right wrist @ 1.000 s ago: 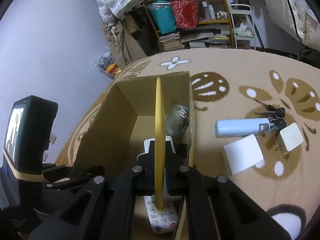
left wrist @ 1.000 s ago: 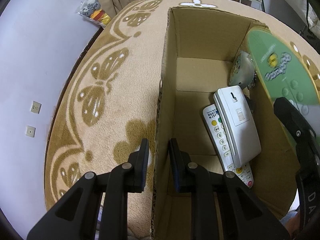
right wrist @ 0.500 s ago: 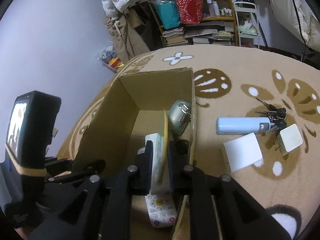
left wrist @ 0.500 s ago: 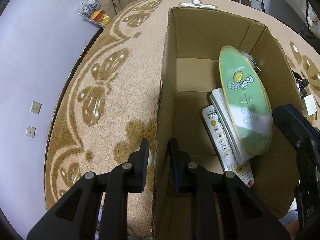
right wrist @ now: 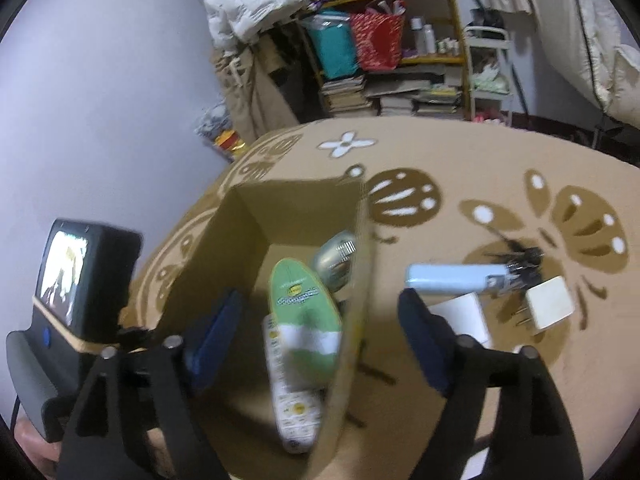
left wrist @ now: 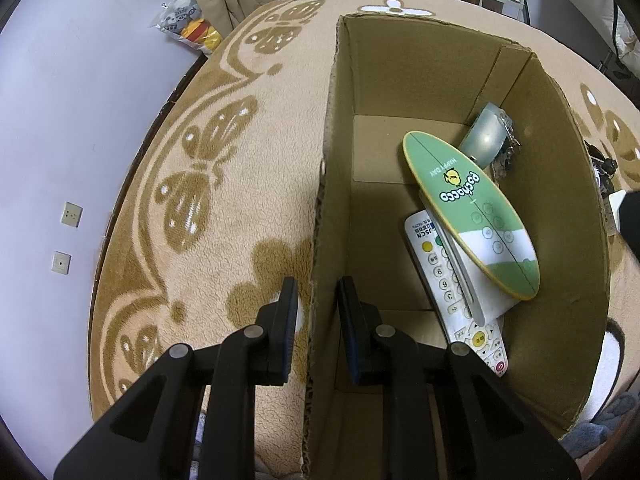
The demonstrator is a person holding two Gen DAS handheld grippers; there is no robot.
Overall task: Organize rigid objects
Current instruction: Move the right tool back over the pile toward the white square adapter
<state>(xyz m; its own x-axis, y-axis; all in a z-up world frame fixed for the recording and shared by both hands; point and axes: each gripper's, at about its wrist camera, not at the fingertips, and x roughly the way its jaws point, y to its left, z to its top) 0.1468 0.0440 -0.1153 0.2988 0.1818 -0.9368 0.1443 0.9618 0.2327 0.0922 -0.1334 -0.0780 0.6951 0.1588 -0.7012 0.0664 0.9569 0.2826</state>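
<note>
An open cardboard box (left wrist: pixel 560 208) (right wrist: pixel 224 240) stands on a patterned beige rug. My left gripper (left wrist: pixel 317 312) is shut on the box's left wall. Inside, a green oval board (left wrist: pixel 472 212) (right wrist: pixel 304 312) lies on a white remote (left wrist: pixel 452 280) (right wrist: pixel 296 404), with a silvery round item (left wrist: pixel 486 140) (right wrist: pixel 336 264) behind them. My right gripper (right wrist: pixel 316 340) hangs open above the box's right wall, holding nothing. Outside to the right lie a pale blue bar (right wrist: pixel 452 278), keys (right wrist: pixel 520 258), a white plug adapter (right wrist: pixel 550 306) and a white block (right wrist: pixel 466 314).
The rug (left wrist: pixel 224 184) spreads left of the box, bounded by a lilac wall with sockets (left wrist: pixel 71 213). A toy bag (left wrist: pixel 188 26) lies at the rug's far edge. Crowded shelves with stacked books (right wrist: pixel 392 92) stand behind.
My right gripper opened and drew back and up. The green board, held upright over the box before, now lies flat on the remote inside. My left gripper has not moved.
</note>
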